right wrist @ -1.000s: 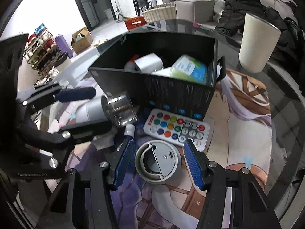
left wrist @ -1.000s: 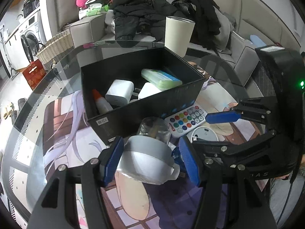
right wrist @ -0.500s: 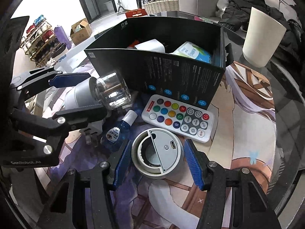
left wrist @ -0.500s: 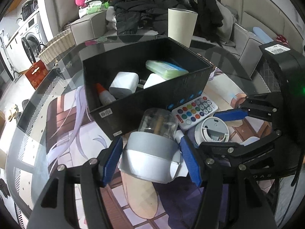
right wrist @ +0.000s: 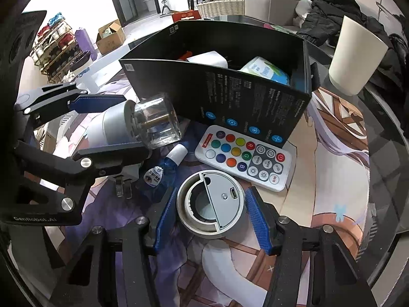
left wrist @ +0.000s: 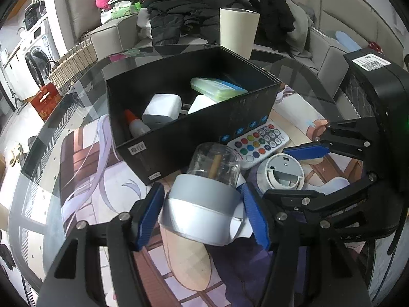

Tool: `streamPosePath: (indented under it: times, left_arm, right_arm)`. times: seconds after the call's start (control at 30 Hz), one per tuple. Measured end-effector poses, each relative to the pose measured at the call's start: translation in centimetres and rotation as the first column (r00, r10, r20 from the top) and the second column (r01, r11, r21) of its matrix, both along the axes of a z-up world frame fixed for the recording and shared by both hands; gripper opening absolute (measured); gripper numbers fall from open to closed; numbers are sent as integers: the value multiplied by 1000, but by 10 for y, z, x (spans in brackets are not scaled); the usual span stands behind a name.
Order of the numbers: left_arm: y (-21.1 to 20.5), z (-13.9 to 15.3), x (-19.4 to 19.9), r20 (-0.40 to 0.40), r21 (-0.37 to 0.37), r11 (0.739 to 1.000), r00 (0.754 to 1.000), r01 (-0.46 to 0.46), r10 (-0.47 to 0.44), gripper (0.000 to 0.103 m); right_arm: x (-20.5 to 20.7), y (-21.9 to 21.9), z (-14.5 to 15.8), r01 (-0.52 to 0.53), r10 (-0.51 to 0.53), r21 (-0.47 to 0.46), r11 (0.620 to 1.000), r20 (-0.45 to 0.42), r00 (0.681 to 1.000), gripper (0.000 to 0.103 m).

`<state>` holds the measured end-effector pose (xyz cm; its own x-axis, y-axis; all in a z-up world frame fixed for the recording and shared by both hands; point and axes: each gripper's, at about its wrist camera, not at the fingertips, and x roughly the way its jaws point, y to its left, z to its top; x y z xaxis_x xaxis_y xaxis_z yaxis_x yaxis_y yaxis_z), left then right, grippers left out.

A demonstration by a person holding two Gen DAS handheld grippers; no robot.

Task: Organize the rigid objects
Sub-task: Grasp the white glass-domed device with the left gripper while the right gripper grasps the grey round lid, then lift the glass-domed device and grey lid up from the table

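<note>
A grey device with a clear glass end (left wrist: 202,204) hangs tilted over the mat, and my left gripper (left wrist: 203,220) is shut on its grey body. The right wrist view shows that device (right wrist: 143,125) held at the left by the left gripper (right wrist: 110,128). A round grey disc with a slotted lid (right wrist: 211,203) lies flat on the mat between the blue pads of my right gripper (right wrist: 212,217). Those jaws are closing and stand a sliver off its sides. The disc (left wrist: 280,172) also shows in the left wrist view. Behind stands a black box (left wrist: 179,133) holding white chargers, a glue bottle and a green case.
A white remote (right wrist: 245,158) with coloured buttons lies against the black box (right wrist: 230,97). A small blue bottle (right wrist: 163,168) and a white plug (right wrist: 122,181) lie under the left gripper. A cream cup (right wrist: 355,56) stands at the back right on the glass table.
My right gripper has come closer to the disc and its pads have narrowed around it. The left gripper keeps its hold on the grey device, nearly still.
</note>
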<state>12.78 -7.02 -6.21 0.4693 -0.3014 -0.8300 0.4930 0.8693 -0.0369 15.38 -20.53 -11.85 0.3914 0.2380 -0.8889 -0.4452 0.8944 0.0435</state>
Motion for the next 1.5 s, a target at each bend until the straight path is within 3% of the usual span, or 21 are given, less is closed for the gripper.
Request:
streamPosePath:
  times: [0.27, 0.33, 0.5, 1.03, 1.3, 1.5]
  left_arm:
    - [9, 2, -10, -43, 24, 999, 999, 30, -29, 64]
    - [10, -2, -9, -70, 34, 998, 997, 47, -44, 69]
    - [3, -14, -6, -94, 67, 996, 994, 63, -56, 69]
    - [10, -5, -5, -66, -3, 1000, 998, 19, -19, 63]
    - [21, 23, -16, 69, -68, 998, 998, 5, 0, 63]
    - [26, 52, -30, 241, -100, 995, 970, 3, 21, 63]
  right_arm:
    - [0, 2, -1, -14, 14, -1, 1000, -3, 1000, 55]
    - [2, 2, -2, -21, 21, -7, 1000, -2, 1000, 55]
    - [4, 7, -2, -35, 35, -13, 999, -6, 999, 55]
    - [-8, 5, 2, -54, 55, -16, 998, 26, 998, 54]
    - [-18, 3, 18, -39, 36, 40, 998, 86, 996, 54]
    - [-28, -5, 44, -33, 14, 94, 995, 199, 980, 54]
